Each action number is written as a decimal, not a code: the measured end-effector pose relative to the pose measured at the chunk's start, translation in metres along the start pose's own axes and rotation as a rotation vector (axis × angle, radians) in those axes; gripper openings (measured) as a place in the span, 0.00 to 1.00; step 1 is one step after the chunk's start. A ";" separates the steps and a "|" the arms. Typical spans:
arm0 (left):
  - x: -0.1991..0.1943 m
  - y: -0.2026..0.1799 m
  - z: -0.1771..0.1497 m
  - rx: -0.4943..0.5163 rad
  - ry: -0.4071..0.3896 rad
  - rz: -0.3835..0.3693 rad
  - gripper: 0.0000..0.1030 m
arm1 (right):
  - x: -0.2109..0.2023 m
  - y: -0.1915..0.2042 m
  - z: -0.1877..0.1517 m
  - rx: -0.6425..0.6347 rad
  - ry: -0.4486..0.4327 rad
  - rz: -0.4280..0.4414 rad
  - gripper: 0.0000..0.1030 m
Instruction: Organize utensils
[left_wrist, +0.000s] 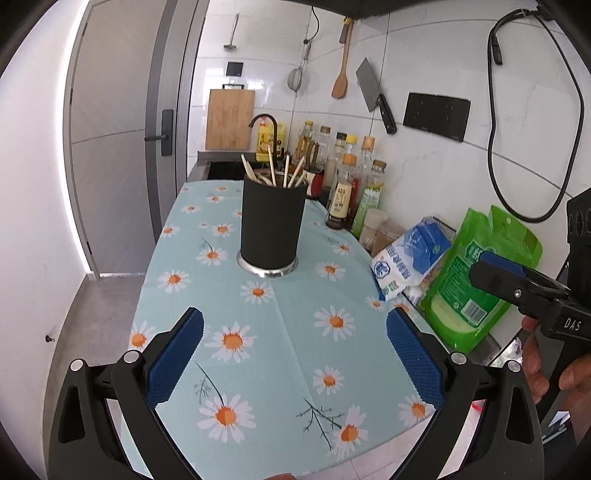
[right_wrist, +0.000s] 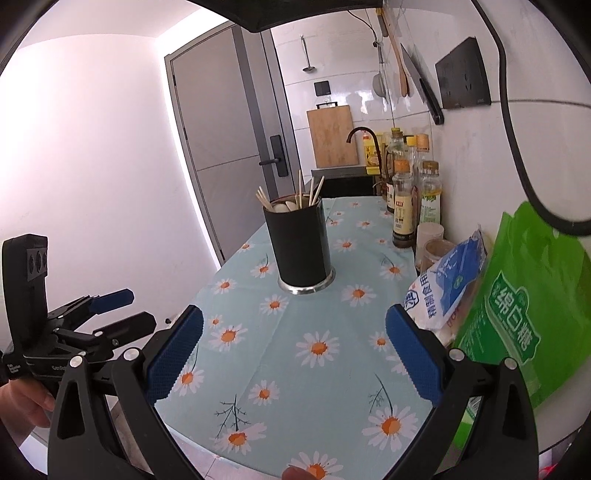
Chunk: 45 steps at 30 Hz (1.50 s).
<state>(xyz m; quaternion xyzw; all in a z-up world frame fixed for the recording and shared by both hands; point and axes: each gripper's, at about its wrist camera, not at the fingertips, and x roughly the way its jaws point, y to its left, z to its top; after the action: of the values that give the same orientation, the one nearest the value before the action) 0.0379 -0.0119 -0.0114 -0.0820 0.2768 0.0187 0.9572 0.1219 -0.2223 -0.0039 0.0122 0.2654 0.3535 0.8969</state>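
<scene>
My left gripper (left_wrist: 294, 360) and right gripper (right_wrist: 294, 356) both stand wide apart, holding and touching nothing, above the daisy tablecloth (left_wrist: 280, 332). The black utensil holder (left_wrist: 272, 225) stands upright mid-cloth with chopsticks (left_wrist: 286, 170) protruding; its remaining contents are hard to make out.

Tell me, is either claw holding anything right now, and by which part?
Nothing is held. The left claw and right claw are both open and empty, short of the black utensil holder.
</scene>
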 end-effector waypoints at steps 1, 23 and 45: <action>0.001 0.000 -0.002 0.002 0.004 -0.001 0.94 | 0.001 0.000 -0.002 0.000 0.004 -0.002 0.95; 0.019 0.007 -0.005 -0.011 0.036 -0.007 0.94 | 0.020 -0.009 -0.012 0.035 0.052 -0.013 0.95; 0.020 0.006 -0.009 -0.016 0.053 -0.014 0.94 | 0.024 -0.014 -0.021 0.071 0.083 -0.018 0.95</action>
<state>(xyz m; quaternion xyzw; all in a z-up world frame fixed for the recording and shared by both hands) 0.0498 -0.0081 -0.0304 -0.0922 0.3011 0.0120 0.9490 0.1354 -0.2212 -0.0361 0.0270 0.3150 0.3361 0.8872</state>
